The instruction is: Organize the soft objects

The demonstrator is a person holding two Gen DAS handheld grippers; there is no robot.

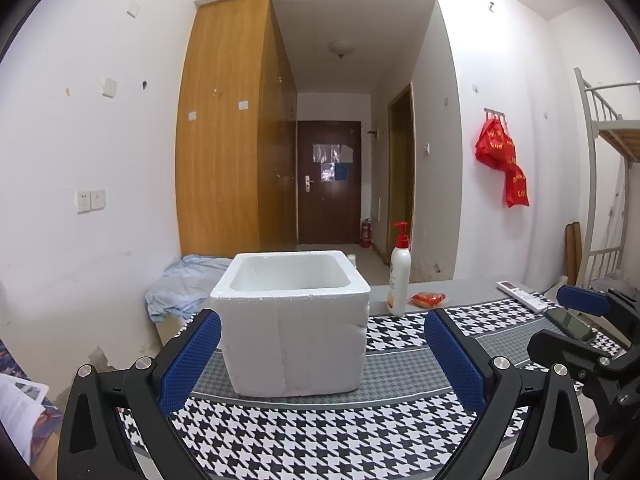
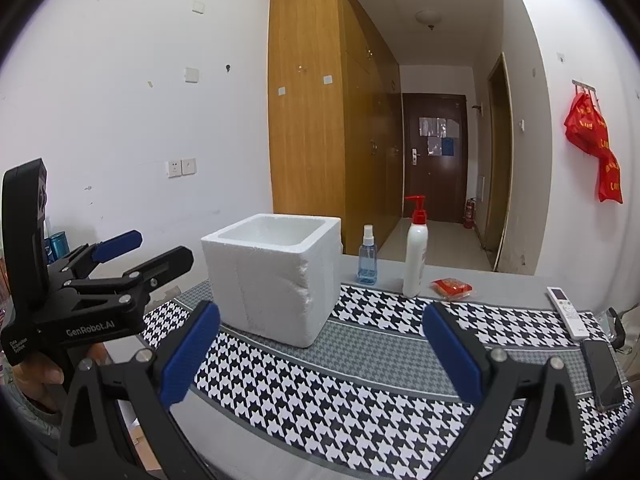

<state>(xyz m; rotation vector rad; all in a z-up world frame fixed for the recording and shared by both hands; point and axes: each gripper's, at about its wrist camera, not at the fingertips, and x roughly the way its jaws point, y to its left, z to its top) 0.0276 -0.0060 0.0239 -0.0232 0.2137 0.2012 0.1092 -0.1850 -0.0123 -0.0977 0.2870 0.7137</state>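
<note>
Left tongs spread wide, holding nothing, blue pads low in the frame on either side of the white foam box. Box at centre frame on the houndstooth cloth covering the worktop, open top up, standing just beyond the pads and between them. Crumpled pale blue cloth heaped at middle left, behind and left of the box, apart from the tongs. White pump bottle with a red top upright right of the box; small red packet just right of it. Remote and dark phone at the right edge.

Right tongs likewise spread wide and empty, low in the right wrist view. Foam box upper left of centre there, beyond the left pad, not between the 2 pads. Clear blue spray bottle right of the box, then the pump bottle and packet. Left tongs seen at middle left, gripped by a hand at lower left. Blue cloth not visible in this view.
</note>
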